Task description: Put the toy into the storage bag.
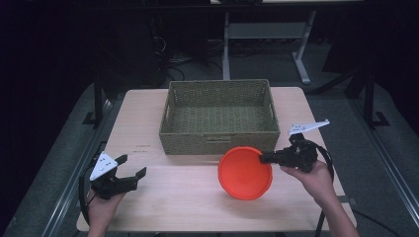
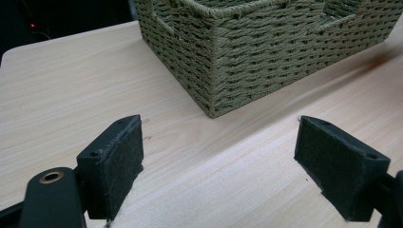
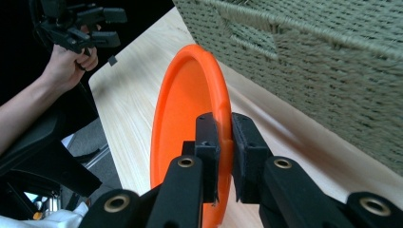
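The right gripper (image 1: 263, 157) pinched the orange plate (image 1: 245, 173) by its rim, the plate hanging just beyond its jaws and beside the wicker basket (image 1: 217, 140) (the left gripper (image 1: 134, 168) stood wide, empty, well apart).

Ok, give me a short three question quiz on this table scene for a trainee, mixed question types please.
1. True or false: the right gripper has its jaws clamped on the rim of the round orange plastic plate.
2. The left gripper has its jaws: A) open with nothing between them, B) shut on the plate, C) shut on the basket.
3. What stands just behind the plate on the light wooden table?

Key: 1 true; 2 A; 3 the rectangular green woven basket.
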Available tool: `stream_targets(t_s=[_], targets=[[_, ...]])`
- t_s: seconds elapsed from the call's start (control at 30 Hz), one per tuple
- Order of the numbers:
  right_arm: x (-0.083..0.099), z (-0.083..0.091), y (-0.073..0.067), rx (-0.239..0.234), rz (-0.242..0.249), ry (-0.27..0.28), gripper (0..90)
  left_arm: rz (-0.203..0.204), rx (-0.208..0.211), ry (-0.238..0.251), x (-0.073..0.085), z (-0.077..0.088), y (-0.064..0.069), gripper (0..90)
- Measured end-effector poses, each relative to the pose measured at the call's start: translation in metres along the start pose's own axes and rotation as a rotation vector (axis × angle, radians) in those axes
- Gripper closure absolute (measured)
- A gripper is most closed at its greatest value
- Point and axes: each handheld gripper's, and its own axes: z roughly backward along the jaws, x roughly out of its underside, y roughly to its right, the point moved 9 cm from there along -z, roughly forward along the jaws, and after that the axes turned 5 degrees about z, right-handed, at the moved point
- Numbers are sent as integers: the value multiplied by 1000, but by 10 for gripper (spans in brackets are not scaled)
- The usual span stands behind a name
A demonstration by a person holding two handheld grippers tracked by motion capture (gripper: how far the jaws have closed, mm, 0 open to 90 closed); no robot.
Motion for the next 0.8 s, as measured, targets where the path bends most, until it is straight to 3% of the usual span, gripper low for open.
stream_targets(t_s=[0.4,0.47,0.8], targets=[[-19,13,2,2,0,20,820,-2,-1,-13,1,1,-2,161],[-24,14,1,0,6,26,820,15,-1,-5,1,2,-3,161],[-47,19,-2,4,36,34,819,7,0,-13,2,1,-3,161]])
